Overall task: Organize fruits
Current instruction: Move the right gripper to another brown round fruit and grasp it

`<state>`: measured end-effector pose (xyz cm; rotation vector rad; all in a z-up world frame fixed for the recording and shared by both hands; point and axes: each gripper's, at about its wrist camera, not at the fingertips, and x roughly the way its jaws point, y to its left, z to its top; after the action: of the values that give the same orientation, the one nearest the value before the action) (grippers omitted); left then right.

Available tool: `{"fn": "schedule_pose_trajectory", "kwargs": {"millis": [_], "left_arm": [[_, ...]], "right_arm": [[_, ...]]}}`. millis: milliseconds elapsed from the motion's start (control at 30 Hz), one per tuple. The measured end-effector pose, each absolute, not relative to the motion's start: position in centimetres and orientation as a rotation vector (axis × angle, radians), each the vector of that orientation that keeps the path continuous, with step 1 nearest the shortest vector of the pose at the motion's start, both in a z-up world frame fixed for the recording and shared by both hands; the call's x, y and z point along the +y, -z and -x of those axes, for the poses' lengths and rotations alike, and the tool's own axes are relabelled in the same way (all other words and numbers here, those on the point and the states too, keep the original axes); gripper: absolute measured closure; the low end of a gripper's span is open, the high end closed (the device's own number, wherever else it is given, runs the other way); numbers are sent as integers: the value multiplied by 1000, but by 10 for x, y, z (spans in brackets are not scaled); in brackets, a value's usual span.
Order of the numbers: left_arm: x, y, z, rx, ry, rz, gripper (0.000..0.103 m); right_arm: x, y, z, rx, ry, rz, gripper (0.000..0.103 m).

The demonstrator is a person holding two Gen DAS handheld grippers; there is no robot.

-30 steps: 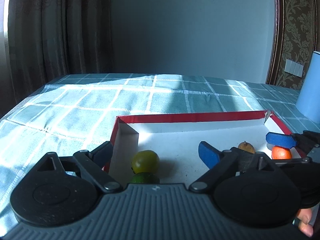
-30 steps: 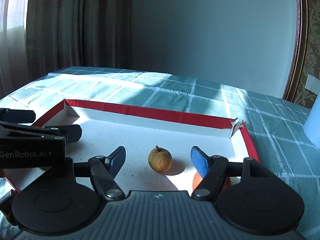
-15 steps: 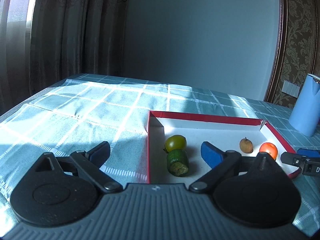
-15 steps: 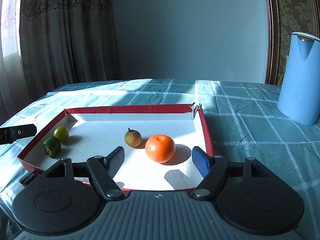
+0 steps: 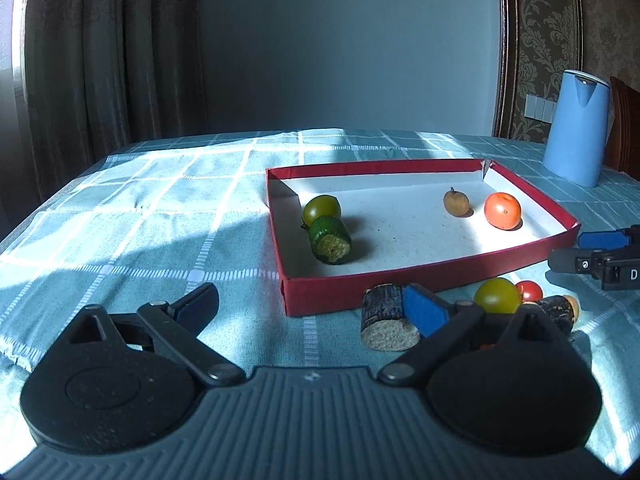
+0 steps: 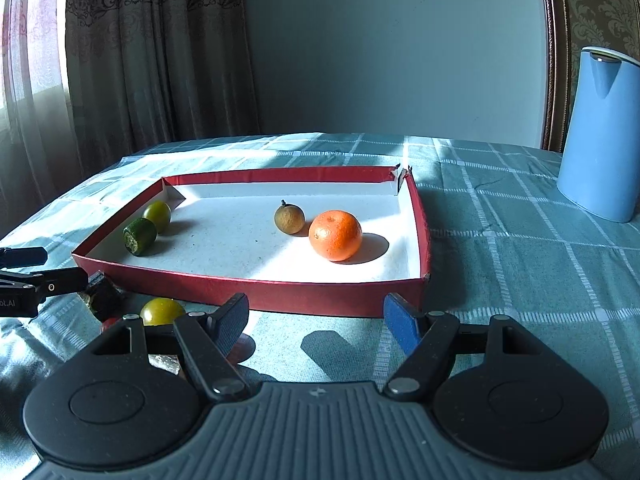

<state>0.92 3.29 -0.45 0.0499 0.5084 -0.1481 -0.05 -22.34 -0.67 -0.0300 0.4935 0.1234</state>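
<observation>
A red-walled tray holds a green tomato, a cucumber piece, a brown longan and an orange. In front of the tray lie a dark cut piece, a green tomato, a red cherry tomato and another dark piece. My left gripper is open and empty, short of the tray's near left corner. My right gripper is open and empty before the tray's near wall.
A blue kettle stands at the back right on the checked teal tablecloth. Curtains hang at the left. The right gripper's tips show in the left wrist view; the left gripper's tips show in the right wrist view.
Both grippers have pulled back out of the tray toward me. The whole tray and the loose pieces in front of it have come into view.
</observation>
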Motion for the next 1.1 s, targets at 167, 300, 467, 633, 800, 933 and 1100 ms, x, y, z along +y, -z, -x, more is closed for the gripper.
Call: {"fn": "schedule_pose_trajectory", "kwargs": {"millis": [167, 300, 467, 633, 800, 933, 1100], "left_arm": [[30, 6, -13, 522, 178, -44, 4], [23, 4, -8, 500, 244, -65, 3], [19, 11, -22, 589, 220, -68, 4], [19, 18, -35, 647, 202, -60, 14], [16, 19, -34, 640, 215, -79, 21], [14, 19, -34, 642, 212, -93, 21], [13, 20, -34, 644, 213, -94, 21]], "right_arm": [[-216, 8, 4, 481, -125, 70, 29], [-215, 6, 6, 476, -136, 71, 29], [-216, 5, 10, 477, -159, 61, 29], [-213, 8, 20, 471, -167, 101, 29], [-210, 11, 30, 456, -183, 137, 29], [-214, 11, 32, 466, -188, 139, 29], [-208, 13, 41, 470, -241, 185, 29]]}}
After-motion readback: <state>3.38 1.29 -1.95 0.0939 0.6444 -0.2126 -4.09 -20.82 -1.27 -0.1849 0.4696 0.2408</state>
